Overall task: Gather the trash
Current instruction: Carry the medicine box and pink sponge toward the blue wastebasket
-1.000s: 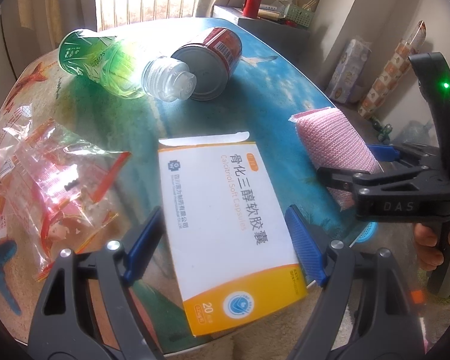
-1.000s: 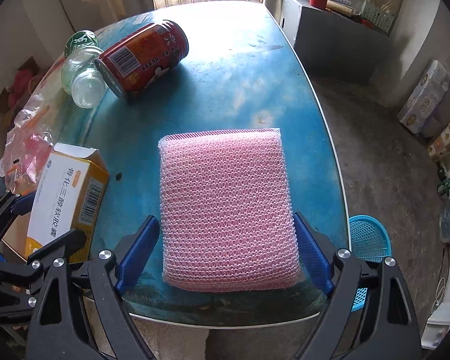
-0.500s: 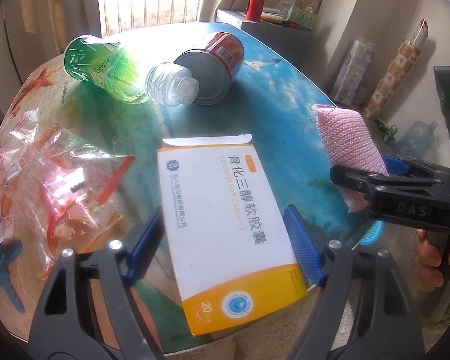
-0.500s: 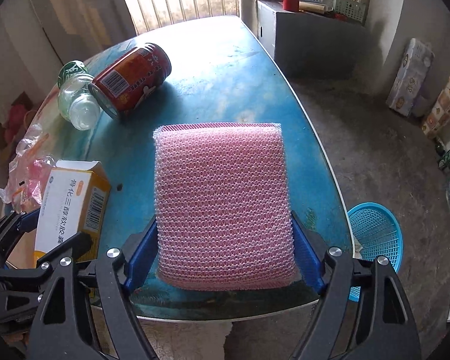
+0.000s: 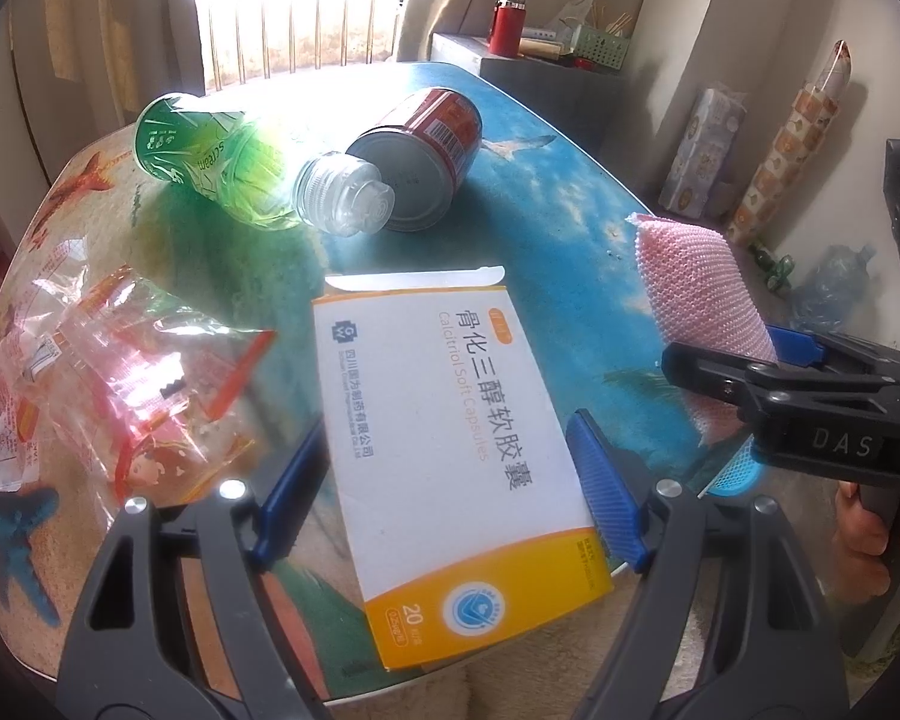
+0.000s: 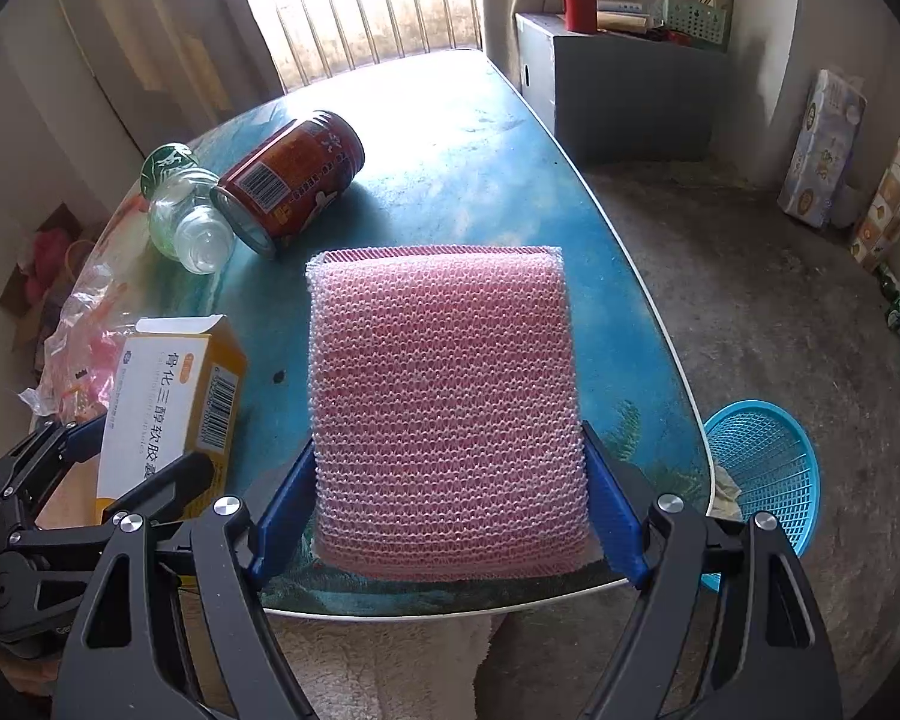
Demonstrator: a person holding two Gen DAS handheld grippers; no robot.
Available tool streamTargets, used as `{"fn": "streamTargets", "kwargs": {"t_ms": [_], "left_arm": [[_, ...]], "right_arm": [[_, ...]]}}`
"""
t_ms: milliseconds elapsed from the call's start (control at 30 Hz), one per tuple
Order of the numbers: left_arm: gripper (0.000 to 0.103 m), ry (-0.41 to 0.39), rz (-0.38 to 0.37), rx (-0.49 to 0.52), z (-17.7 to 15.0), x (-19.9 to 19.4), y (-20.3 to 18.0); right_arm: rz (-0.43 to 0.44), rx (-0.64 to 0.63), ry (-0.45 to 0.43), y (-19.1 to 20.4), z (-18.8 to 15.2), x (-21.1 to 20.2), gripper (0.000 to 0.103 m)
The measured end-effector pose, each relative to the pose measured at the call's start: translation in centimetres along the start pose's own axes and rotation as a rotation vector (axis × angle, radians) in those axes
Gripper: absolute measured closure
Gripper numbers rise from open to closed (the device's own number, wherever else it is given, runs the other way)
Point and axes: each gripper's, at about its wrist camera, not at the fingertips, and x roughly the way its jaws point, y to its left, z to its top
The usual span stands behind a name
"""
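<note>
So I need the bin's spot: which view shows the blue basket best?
The right wrist view: the blue basket sits on the floor beside the table. The left wrist view shows only a sliver.

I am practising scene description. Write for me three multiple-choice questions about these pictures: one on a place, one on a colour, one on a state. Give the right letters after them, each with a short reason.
1. Where does the blue basket stand?
A. on the grey cabinet
B. on the floor
C. on the windowsill

2. What colour is the mesh sponge between the pads of the right gripper?
A. pink
B. yellow
C. green

3. How does the red can rest?
A. upright
B. crushed flat
C. lying on its side

Answers:
1 B: the right wrist view shows the basket down on the floor, past the table edge.
2 A: its netting is pink all over.
3 C: its round end faces sideways and its body lies along the tabletop.
</note>
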Motion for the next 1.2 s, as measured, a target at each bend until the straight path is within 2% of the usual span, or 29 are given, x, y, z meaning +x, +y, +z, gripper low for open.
{"fn": "streamTargets", "kwargs": {"t_ms": [767,1200], "left_arm": [[0.028,-0.028,0.018,0.034,0.0,-1.3,-1.3],[0.028,-0.066,0.002,0.087,0.4,-3.2,-4.0]], "right_arm": [[0.021,0.033,-0.032,-1.2,-1.0,-1.6,0.025],[0.024,0.105,-0.101,-4.5,-2.4,-5.0,0.025]]}}
